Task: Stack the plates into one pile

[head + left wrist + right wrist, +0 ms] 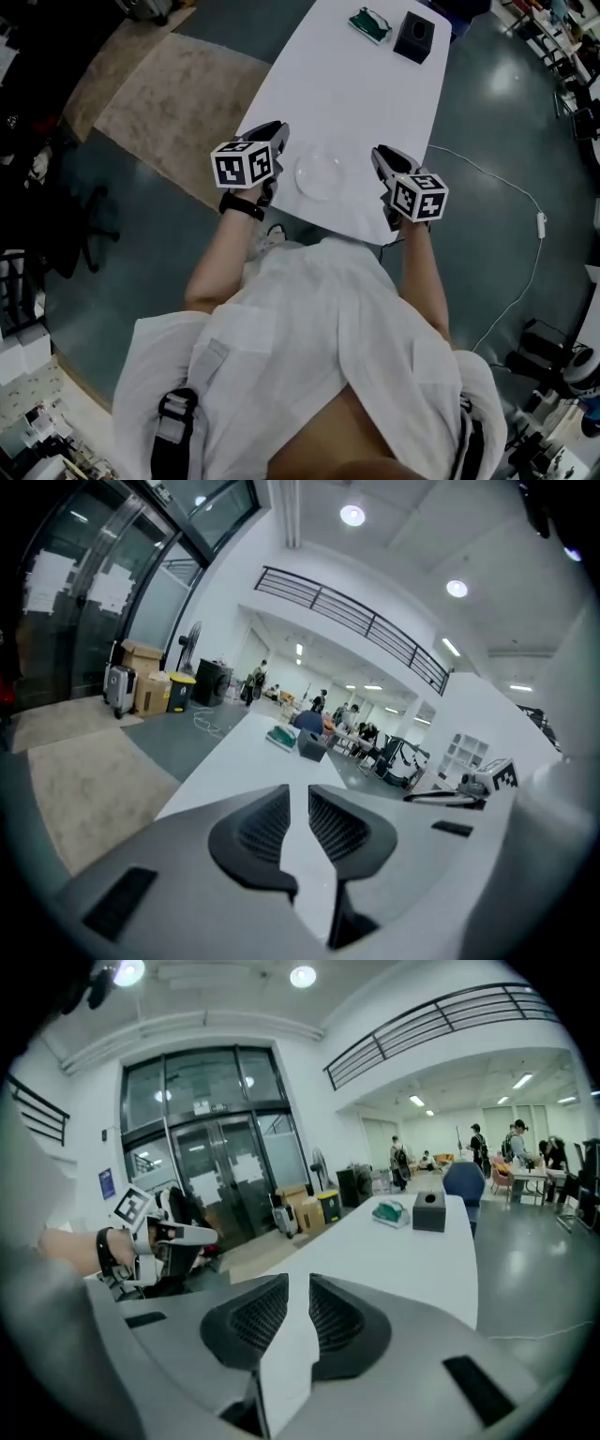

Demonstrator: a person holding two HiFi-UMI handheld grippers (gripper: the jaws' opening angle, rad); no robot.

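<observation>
Clear round glass plate (319,175) sits near the close edge of the long white table (356,94) — right between the two grippers. Left gripper (298,797): jaws a narrow slit apart, empty. Right gripper (298,1283) the same — nothing clamped.

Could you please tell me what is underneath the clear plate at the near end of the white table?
Only the white table shows through the clear plate, which rests directly on it. Whether it is one plate or several stacked cannot be made out.
</observation>
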